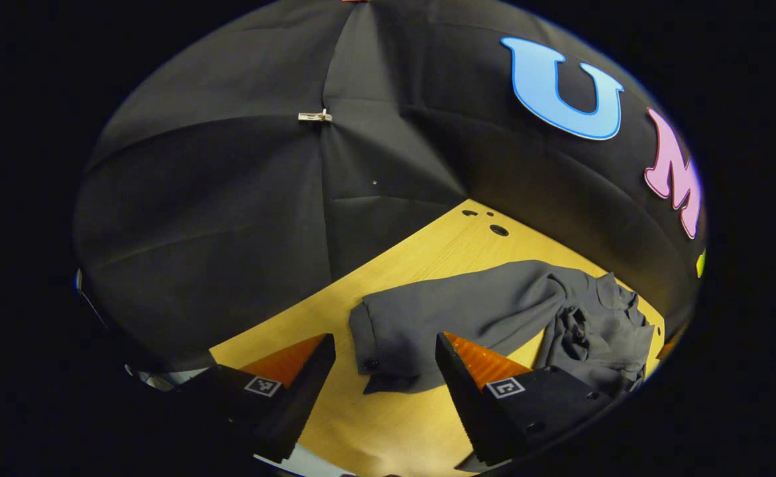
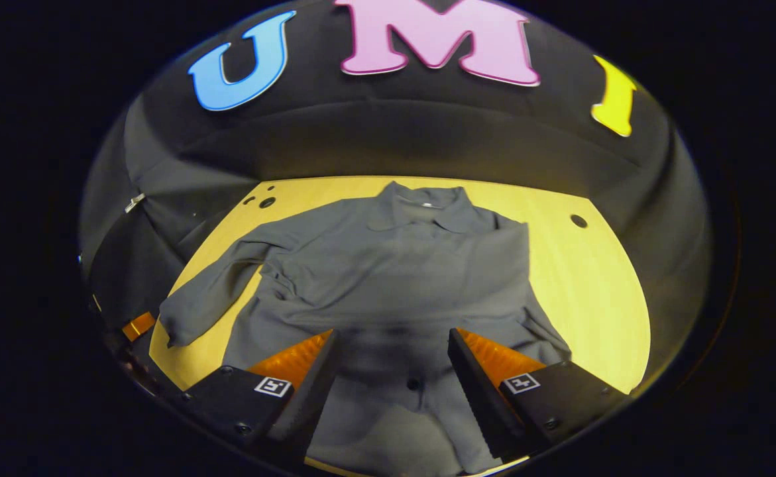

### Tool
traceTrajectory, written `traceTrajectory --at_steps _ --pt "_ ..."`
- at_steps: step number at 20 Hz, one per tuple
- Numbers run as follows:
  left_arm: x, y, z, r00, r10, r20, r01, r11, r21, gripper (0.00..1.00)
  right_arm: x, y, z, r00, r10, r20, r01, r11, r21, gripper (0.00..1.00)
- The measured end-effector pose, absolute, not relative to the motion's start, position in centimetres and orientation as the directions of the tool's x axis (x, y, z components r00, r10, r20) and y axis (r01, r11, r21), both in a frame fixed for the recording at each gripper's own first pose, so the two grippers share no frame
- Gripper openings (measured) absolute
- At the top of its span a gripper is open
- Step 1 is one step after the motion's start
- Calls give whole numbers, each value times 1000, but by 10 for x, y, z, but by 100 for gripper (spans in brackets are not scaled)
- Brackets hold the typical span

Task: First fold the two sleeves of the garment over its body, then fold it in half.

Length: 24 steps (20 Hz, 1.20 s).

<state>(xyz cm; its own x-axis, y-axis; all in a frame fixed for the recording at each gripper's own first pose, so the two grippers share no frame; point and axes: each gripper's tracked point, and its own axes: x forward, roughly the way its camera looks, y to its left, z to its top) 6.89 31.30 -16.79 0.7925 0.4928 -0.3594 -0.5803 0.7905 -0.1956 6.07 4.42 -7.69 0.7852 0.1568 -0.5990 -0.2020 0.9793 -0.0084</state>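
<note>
A grey collared garment point(image 2: 394, 265) lies flat on the wooden table point(image 2: 593, 291), collar point(image 2: 421, 199) at the far side. One sleeve point(image 2: 209, 298) stretches out to the left. The other sleeve's buttoned cuff point(image 2: 414, 383) lies over the body. My right gripper point(image 2: 391, 371) hovers open just above that cuff. In the left gripper view the outstretched sleeve point(image 1: 467, 305) runs to the bunched body point(image 1: 606, 331). Its cuff point(image 1: 378, 344) rests on the table between and just ahead of the open fingers of my left gripper point(image 1: 384, 371).
Dark round holes point(image 1: 499, 230) mark the tabletop near the far corner, and another hole point(image 2: 578, 220) lies right of the collar. A small clip point(image 1: 315, 117) holds the wall cloth. Bare wood point(image 1: 388, 424) shows below the cuff. The table's near left edge point(image 2: 162, 371) is close.
</note>
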Motion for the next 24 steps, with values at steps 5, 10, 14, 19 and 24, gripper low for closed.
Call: traceTrajectory --at_steps 5,10,14,19,24 --pt "92 333 -188 775 491 -399 -590 787 -178 96 15 -16 -82 791 59 -610 -70 998 6 99" --pt "115 337 -204 769 469 -435 -580 797 -166 96 -16 -68 -87 777 -44 -628 52 999 -7 99" --pt "133 337 -220 746 467 -475 -588 796 -140 96 -30 -87 -83 771 -86 -631 111 994 -1 99" --pt "148 331 -221 731 495 -470 -575 818 -34 95 -41 -97 -83 767 -106 -633 146 989 11 99" --pt "157 320 -224 761 477 -440 -550 834 -47 47 -38 -99 -92 759 -84 -645 158 986 57 99"
